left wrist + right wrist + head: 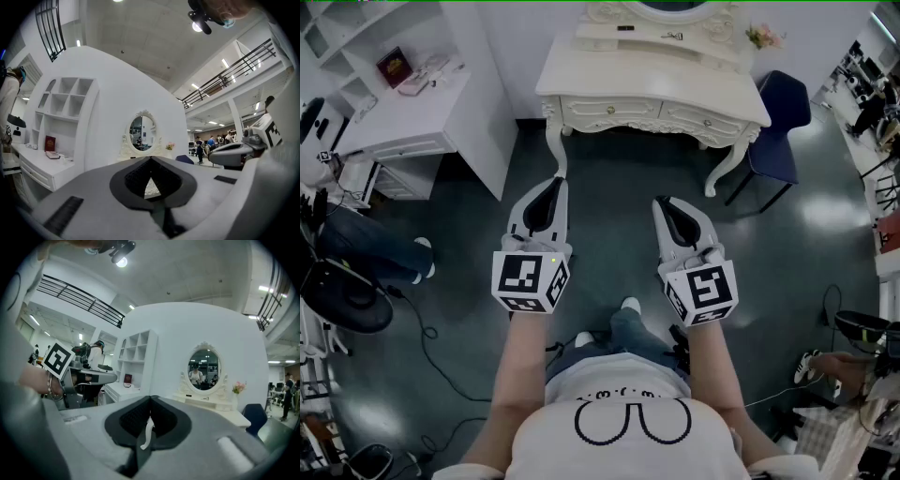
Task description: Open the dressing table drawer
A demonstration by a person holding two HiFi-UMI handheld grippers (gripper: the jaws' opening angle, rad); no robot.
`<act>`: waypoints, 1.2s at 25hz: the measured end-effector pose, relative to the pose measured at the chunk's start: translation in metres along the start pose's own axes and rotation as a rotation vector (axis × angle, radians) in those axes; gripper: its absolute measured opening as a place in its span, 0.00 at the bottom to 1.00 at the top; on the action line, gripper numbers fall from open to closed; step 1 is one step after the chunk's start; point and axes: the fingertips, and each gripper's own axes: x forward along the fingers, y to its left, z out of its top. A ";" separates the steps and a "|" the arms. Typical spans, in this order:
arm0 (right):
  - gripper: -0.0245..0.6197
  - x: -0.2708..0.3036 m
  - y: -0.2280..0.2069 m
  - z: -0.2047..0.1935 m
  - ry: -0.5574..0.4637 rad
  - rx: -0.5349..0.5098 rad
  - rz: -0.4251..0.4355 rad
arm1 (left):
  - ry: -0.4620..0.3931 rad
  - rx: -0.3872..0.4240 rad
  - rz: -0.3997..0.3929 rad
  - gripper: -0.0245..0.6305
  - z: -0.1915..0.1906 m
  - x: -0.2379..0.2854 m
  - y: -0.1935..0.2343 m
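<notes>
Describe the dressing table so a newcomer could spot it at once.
Look along the white back wall, past the plain desk with cubby shelves. The dressing table stands right of it, beside a navy chair. Only it has curved carved legs, scrolled drawer fronts and an oval mirror.

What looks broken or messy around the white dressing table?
Nothing stands out. The dressing table stands upright, its drawers are shut, and the blue chair sits off to one side of it.

A red book [395, 66] lies on the white desk [427, 120].
</notes>
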 end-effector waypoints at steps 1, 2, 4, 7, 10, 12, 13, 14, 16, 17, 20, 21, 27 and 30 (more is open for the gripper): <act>0.04 0.003 -0.007 -0.001 0.000 0.000 0.002 | 0.003 0.003 0.003 0.04 -0.001 0.007 -0.002; 0.04 0.006 -0.014 -0.002 -0.001 0.001 0.003 | 0.006 0.007 0.005 0.04 -0.002 0.014 -0.003; 0.04 0.013 -0.029 -0.004 -0.002 0.002 0.007 | 0.010 0.011 0.009 0.04 -0.003 0.030 -0.005; 0.04 0.028 -0.050 -0.007 -0.005 0.005 0.021 | 0.011 0.014 0.023 0.04 -0.004 0.054 -0.006; 0.04 0.043 -0.072 -0.012 -0.011 0.004 0.043 | 0.009 0.017 0.040 0.04 -0.007 0.079 -0.007; 0.04 0.053 -0.085 -0.017 -0.020 -0.001 0.061 | 0.002 0.016 0.052 0.04 -0.011 0.096 -0.008; 0.04 0.058 -0.093 -0.019 -0.024 -0.005 0.070 | -0.001 0.013 0.059 0.04 -0.014 0.104 -0.009; 0.04 0.062 -0.100 -0.021 -0.027 -0.009 0.077 | -0.003 0.011 0.065 0.04 -0.016 0.112 -0.010; 0.04 0.072 -0.116 -0.026 -0.028 -0.011 0.086 | -0.005 0.014 0.072 0.04 -0.021 0.129 -0.013; 0.04 0.078 -0.124 -0.028 -0.027 -0.007 0.087 | -0.002 0.017 0.072 0.04 -0.023 0.137 -0.015; 0.04 0.095 -0.140 -0.035 -0.020 0.003 0.096 | 0.010 0.020 0.077 0.04 -0.031 0.158 -0.013; 0.04 0.102 -0.144 -0.036 -0.019 0.003 0.103 | 0.011 0.018 0.083 0.04 -0.032 0.165 -0.009; 0.04 0.158 -0.174 -0.035 -0.006 0.008 0.111 | -0.002 -0.038 0.099 0.04 -0.027 0.225 0.028; 0.04 0.194 -0.193 -0.038 0.007 0.012 0.086 | -0.006 -0.054 0.095 0.04 -0.029 0.263 0.051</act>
